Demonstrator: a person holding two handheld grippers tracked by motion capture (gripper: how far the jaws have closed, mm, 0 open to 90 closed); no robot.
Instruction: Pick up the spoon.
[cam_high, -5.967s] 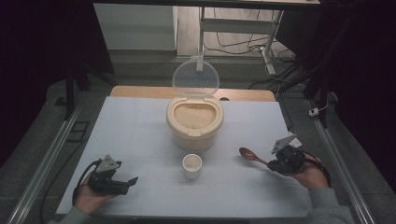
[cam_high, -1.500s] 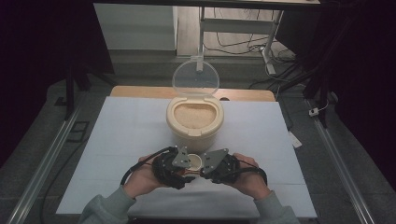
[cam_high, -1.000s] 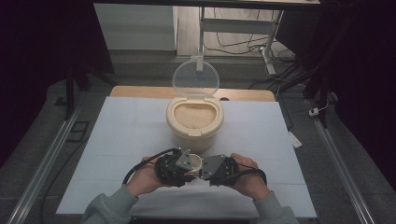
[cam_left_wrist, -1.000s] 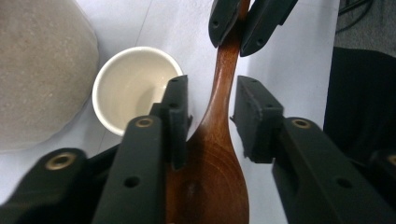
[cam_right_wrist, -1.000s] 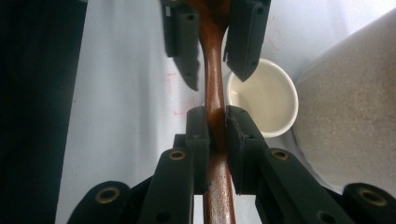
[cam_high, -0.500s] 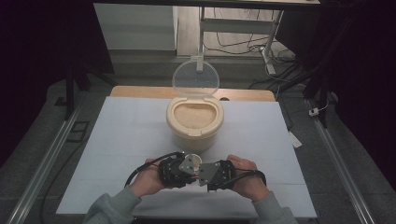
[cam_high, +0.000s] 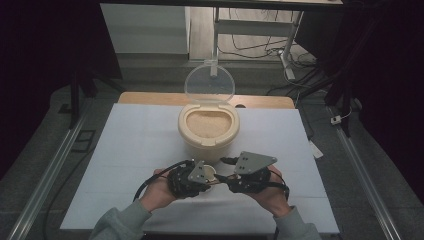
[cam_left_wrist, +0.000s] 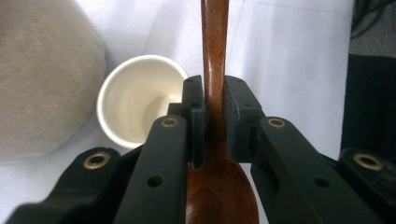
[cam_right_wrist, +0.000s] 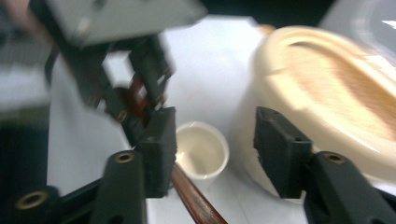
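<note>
Spoon (cam_left_wrist: 215, 70): smooth brown wood, pinched at the neck by my left tongs (cam_left_wrist: 214, 100), above the bench (cam_high: 125, 145) by the cup (cam_left_wrist: 135, 105).
Right tongs (cam_right_wrist: 215, 140): just spread, off the handle; handover looks done.
Cup: round, cream, glossy, empty.
Container (cam_high: 208, 127): beige, holds pale grains.

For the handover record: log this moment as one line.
left gripper: shut on wooden spoon | right gripper: jaws just opened, off spoon handle | cup: empty, beside rice container
</note>
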